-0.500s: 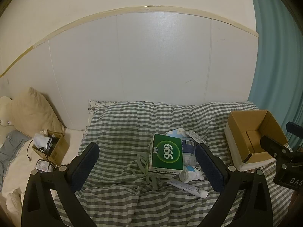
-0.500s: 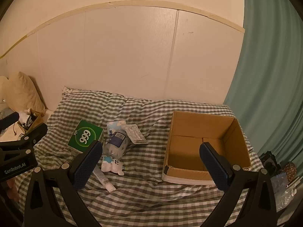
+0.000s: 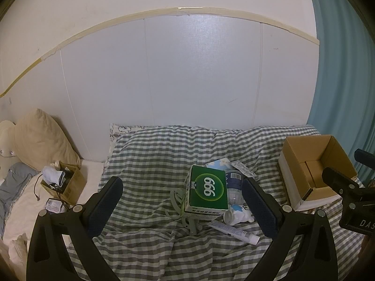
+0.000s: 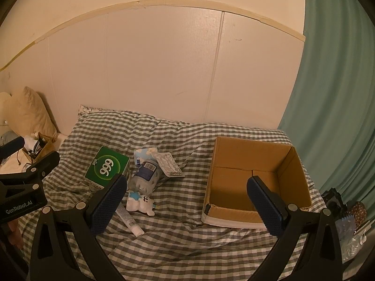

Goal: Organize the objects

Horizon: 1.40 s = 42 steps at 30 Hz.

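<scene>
A green "999" box (image 3: pixel 207 190) (image 4: pixel 107 165) lies on the checked bedcover among a plastic bottle (image 4: pixel 146 175), a blister pack (image 4: pixel 166 164), a tissue pack (image 4: pixel 145 152), a white bear toy (image 4: pixel 140 202) and a tube (image 4: pixel 130 220). An open empty cardboard box (image 4: pixel 255 182) (image 3: pixel 311 171) sits to their right. My left gripper (image 3: pixel 182 201) is open, above the bedcover, short of the pile. My right gripper (image 4: pixel 187 199) is open and empty, between the pile and the box.
A small cardboard box of clutter (image 3: pixel 63 182) and a beige pillow (image 3: pixel 42 140) lie at the left. The wall panel runs behind the bed. A teal curtain (image 4: pixel 339 93) hangs at the right, with small items (image 4: pixel 346 220) below it.
</scene>
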Motion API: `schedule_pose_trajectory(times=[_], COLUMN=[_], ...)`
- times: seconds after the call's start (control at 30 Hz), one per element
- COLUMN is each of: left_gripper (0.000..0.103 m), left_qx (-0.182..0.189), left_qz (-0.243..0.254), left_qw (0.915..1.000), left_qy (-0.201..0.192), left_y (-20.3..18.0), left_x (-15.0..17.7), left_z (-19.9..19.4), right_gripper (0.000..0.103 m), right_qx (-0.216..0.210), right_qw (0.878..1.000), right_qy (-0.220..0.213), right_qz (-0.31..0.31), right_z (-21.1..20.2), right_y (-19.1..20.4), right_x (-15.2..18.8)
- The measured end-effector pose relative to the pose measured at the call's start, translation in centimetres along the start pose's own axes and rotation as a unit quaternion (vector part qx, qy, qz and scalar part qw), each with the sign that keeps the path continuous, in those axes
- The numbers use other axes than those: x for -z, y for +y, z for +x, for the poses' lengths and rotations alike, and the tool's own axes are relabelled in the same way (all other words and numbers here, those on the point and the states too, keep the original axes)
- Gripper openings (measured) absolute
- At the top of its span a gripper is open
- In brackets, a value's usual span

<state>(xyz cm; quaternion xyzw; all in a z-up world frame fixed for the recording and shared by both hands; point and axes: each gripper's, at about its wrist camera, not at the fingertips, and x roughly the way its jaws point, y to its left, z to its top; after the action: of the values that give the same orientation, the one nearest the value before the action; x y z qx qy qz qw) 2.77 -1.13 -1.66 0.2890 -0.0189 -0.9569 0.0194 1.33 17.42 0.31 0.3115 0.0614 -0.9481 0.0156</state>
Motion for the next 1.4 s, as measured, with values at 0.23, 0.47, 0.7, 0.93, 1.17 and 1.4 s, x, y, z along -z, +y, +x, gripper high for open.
schedule_pose_trajectory(times=[0.23,0.47,0.7,0.93,1.17,1.4], left_gripper=[0.103,0.103,0.103,0.103,0.103,0.103], left_qx=[0.001,0.002,0.005,0.005,0.006,0.006], left_qz=[0.001,0.004,0.008,0.012,0.015,0.019], left_qw=[1.0000,1.0000,1.0000,0.9999,0.9999,0.9998], left_qy=[0.000,-0.001,-0.001,-0.003,-0.004,-0.002], left_y=[0.3,0.3,0.2,0.1,0.1,0.4], left_x=[0.1,0.2,0.7,0.9,0.9,1.2], left_z=[-0.1,-0.1,-0.2,-0.2,-0.1,0.1], right_gripper=[0.103,0.103,0.103,0.103,0.103,0.102], right_qx=[0.000,-0.002,-0.004,-0.006,-0.008,-0.018], right_qw=[1.000,1.000,1.000,1.000,1.000,1.000], right_qy=[0.001,0.002,0.005,0.007,0.007,0.008], right_qz=[-0.001,-0.005,-0.008,-0.011,-0.015,-0.021], right_z=[0.1,0.2,0.3,0.3,0.2,0.1], right_y=[0.0,0.2,0.2,0.5,0.6,1.3], right_x=[0.1,0.5,0.6,0.6,0.5,0.7])
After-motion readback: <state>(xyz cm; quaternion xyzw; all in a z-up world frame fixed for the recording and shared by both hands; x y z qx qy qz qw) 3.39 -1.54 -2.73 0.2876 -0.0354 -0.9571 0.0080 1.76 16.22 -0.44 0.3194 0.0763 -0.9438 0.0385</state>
